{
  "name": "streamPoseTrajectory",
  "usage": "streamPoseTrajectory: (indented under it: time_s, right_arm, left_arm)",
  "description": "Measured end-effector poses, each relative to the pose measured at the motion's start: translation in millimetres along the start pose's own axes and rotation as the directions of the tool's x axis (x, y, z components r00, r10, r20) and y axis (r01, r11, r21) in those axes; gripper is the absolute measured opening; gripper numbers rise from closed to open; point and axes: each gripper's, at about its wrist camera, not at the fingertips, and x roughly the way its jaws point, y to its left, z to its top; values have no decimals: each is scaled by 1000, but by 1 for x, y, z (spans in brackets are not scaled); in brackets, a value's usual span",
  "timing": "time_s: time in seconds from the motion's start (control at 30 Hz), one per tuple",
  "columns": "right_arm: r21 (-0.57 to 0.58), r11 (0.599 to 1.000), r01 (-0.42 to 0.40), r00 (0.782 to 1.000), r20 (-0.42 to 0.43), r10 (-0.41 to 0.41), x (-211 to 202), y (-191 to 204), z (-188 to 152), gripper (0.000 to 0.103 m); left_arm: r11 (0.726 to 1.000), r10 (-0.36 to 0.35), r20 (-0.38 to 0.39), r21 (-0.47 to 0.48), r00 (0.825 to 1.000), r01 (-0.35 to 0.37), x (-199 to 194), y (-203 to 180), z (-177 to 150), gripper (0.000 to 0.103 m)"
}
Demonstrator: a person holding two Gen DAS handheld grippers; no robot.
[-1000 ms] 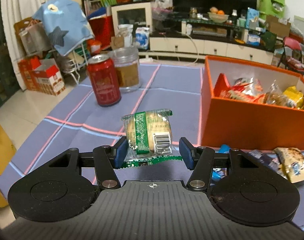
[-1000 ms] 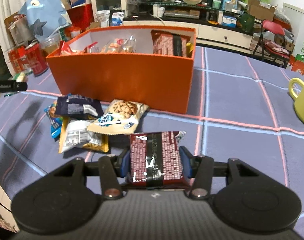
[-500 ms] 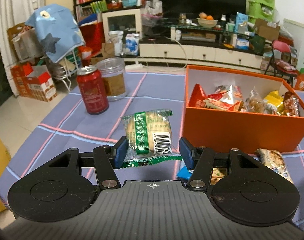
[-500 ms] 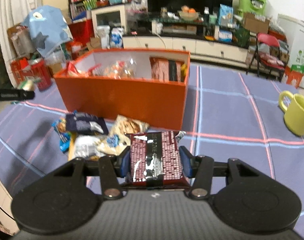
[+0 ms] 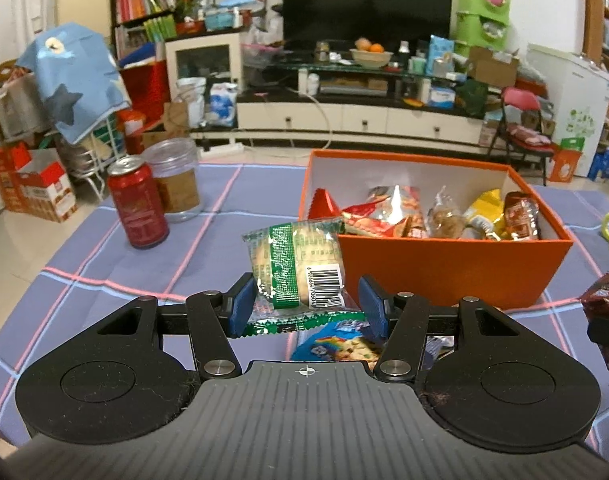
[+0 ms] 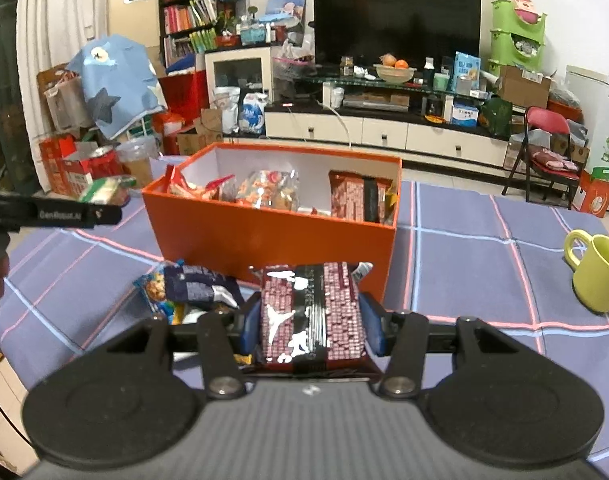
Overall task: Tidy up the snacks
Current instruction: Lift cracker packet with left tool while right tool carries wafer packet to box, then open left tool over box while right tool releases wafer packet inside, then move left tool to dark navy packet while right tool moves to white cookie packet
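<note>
Two grippers are up off the table, each carrying one snack. The left gripper [image 5: 306, 312] holds a green-and-clear biscuit packet [image 5: 294, 266] by its lower crimped edge; its blue pads [image 5: 240, 308] stand fairly narrow, the packet rising upright between them with its barcode facing the camera. The right gripper [image 6: 310, 330] is closed on one dark red wafer pack [image 6: 310, 314], both pads pressed against the pack's sides. Ahead of both stands one orange box [image 5: 444, 268], open-topped and white inside, on the purple checked tablecloth [image 5: 208, 248]. In the left view it holds at least five wrapped snacks in a row — red ones at the left, a clear bag in the middle, a yellow one and a dark red one at the right. In the right view a second red wafer pack [image 6: 360, 200] stands upright against the box's right end. On the cloth just in front of the box lies a small pile of loose packets [image 6: 192, 290]: a dark navy one on top and a blue cookie one beneath are clear, the others partly hidden by the gripper. To the left of the box, well apart, stand one red can [image 5: 136, 202] and one clear jar [image 5: 174, 178], touching or nearly so. One yellow-green mug [image 6: 596, 274] sits on the cloth far to the right.
</note>
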Motion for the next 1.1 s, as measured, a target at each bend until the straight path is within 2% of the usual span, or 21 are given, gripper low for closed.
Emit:
streamPoseTrajectory:
  time_s: [0.17, 0.27, 0.37, 0.43, 0.5, 0.53, 0.57, 0.6, 0.63, 0.67, 0.7, 0.77, 0.83, 0.93, 1.03, 1.1]
  right_arm:
    - [33, 999, -27, 999, 32, 26, 1, -1, 10, 53]
    - [29, 999, -42, 996, 82, 40, 17, 3, 39, 53]
    - [41, 998, -51, 993, 110, 46, 44, 2, 76, 53]
    - [42, 997, -59, 994, 91, 55, 69, 3, 98, 53]
    - [37, 997, -61, 997, 47, 59, 96, 2, 113, 58]
    - [33, 999, -37, 999, 34, 36, 103, 2, 116, 59]
    - [23, 1000, -17, 1000, 22, 16, 106, 0, 118, 59]
    - [22, 1000, -16, 999, 28, 15, 100, -1, 117, 62]
    - [30, 999, -21, 998, 59, 20, 86, -3, 113, 65]
    - [37, 999, -21, 996, 83, 18, 73, -5, 107, 70]
    - [44, 999, -20, 994, 105, 15, 59, -6, 98, 73]
    - [52, 998, -23, 993, 120, 16, 34, -5, 70, 73]
    - [54, 998, -27, 996, 85, 22, 21, 0, 37, 73]
    - [69, 997, -33, 999, -6, 33, 17, 4, 2, 73]
    - [75, 997, -12, 1000, -18, 14, 18, 8, -11, 74]
    - [78, 997, -6, 1000, -3, 7, 27, 11, -13, 75]
  left_arm:
    - [999, -40, 25, -18, 999, 40, 0, -10, 15, 27]
    - [998, -56, 64, -14, 996, 57, 13, -24, 37, 27]
    - [996, -94, 48, -3, 994, 94, 44, -44, 61, 28]
    - [992, -123, 17, -18, 992, 123, 72, -56, 75, 30]
    - [995, -97, -26, -8, 995, 96, 91, -64, 84, 32]
    - [996, -91, -36, -4, 995, 91, 91, -64, 87, 33]
    - [994, -108, -14, -5, 994, 108, 82, -62, 88, 43]
    - [991, -133, 32, -4, 991, 133, 68, -56, 87, 52]
    - [990, -138, 63, -3, 988, 138, 57, -50, 84, 71]
    - [991, -133, 87, -2, 987, 133, 44, -43, 80, 76]
    - [992, -126, 101, -2, 987, 127, 33, -36, 73, 76]
    - [994, -109, 101, -13, 989, 111, 17, -19, 60, 76]
    - [995, -82, 87, -54, 993, 87, 8, -1, 42, 76]
    - [988, -99, 41, -112, 994, 103, 6, 23, 13, 75]
    - [984, -114, -5, -141, 994, 112, 16, 32, -8, 72]
    - [982, -155, -20, -112, 988, 152, 23, 28, -14, 72]
